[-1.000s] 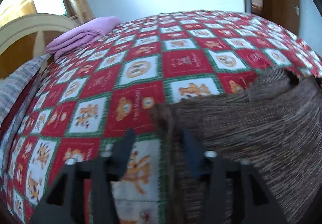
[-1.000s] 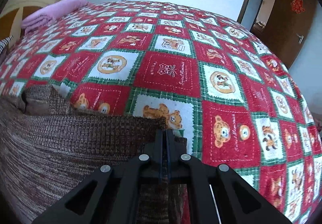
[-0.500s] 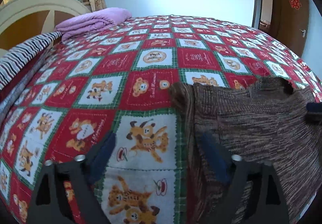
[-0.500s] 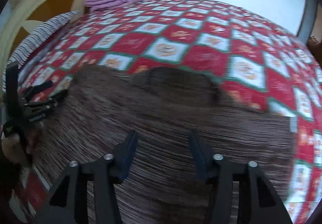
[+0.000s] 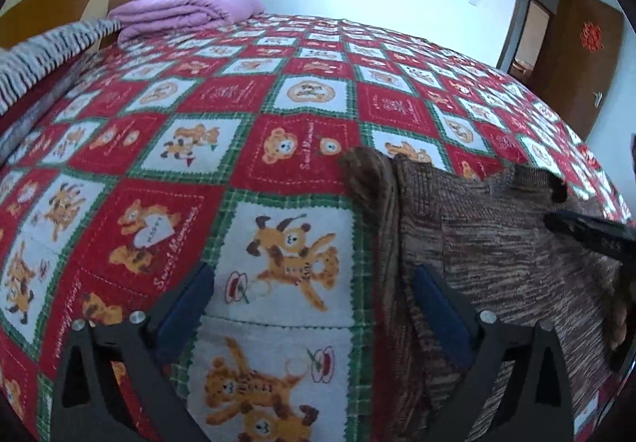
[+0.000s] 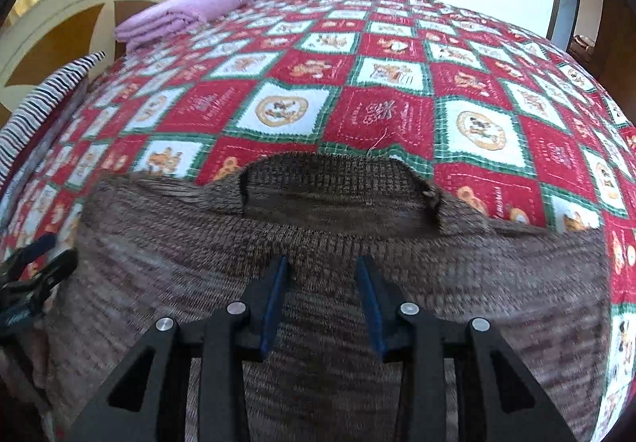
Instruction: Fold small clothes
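A brown knit sweater (image 6: 318, 243) lies flat on the bed, its neckline (image 6: 338, 183) toward the far side. My right gripper (image 6: 322, 271) is open and empty just above the sweater's chest, below the collar. My left gripper (image 5: 310, 283) is open wide and empty at the sweater's left edge (image 5: 381, 227), one finger over the quilt, the other over the knit. The right gripper's tip (image 5: 588, 231) shows at the right edge of the left wrist view. The left gripper (image 6: 35, 263) shows at the left edge of the right wrist view.
The bed carries a red, white and green teddy-bear quilt (image 5: 198, 148). A folded purple blanket (image 5: 183, 10) lies at the far left by the cream headboard (image 6: 59, 4). A striped cloth (image 6: 35, 104) lies at the left side. A brown door (image 5: 576, 56) stands at the far right.
The right gripper opened, letting go of the sweater's edge, and swung over its chest facing the collar. The left gripper opened wider and drew back a little from the sweater's left edge.
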The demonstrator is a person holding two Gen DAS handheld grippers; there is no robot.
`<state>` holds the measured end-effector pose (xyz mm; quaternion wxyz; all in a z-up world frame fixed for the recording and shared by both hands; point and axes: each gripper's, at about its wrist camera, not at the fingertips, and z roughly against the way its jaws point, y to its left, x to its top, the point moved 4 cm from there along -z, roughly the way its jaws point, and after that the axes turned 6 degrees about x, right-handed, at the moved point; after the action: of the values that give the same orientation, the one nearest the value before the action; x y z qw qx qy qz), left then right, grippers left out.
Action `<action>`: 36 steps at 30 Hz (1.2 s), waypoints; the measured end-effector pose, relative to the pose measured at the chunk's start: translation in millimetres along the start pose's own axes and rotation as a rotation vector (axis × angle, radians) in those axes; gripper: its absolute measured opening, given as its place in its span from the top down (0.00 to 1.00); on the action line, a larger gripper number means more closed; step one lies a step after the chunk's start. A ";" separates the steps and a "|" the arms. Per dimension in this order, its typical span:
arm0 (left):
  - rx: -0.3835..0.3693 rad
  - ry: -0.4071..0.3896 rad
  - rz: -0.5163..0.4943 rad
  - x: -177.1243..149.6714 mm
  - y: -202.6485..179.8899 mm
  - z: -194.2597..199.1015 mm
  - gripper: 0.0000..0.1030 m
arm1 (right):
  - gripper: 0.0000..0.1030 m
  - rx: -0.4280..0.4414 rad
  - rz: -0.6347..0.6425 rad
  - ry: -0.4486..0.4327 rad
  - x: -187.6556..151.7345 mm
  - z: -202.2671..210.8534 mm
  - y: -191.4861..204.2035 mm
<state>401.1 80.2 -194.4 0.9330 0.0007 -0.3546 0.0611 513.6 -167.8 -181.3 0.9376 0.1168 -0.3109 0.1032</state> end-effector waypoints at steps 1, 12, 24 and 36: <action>-0.007 0.003 0.008 -0.3 1.0 -0.3 0.01 | 0.62 -0.003 -0.005 -0.008 -2.8 8.1 0.4; 0.026 0.017 -0.023 -1.3 -2.9 -4.0 0.00 | 0.55 0.043 -0.027 -0.030 -66.4 43.4 -31.9; 0.002 0.003 0.034 -0.7 6.7 -0.3 0.00 | 0.55 -0.072 -0.126 -0.125 -93.7 121.6 -106.5; -0.051 -0.014 0.099 1.7 16.3 1.4 0.00 | 0.55 -0.054 -0.114 -0.107 -28.4 80.4 -151.7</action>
<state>399.5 96.5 -192.9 0.9261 -0.0404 -0.3622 0.0979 486.7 -338.3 -159.4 0.9269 0.1143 -0.3559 0.0348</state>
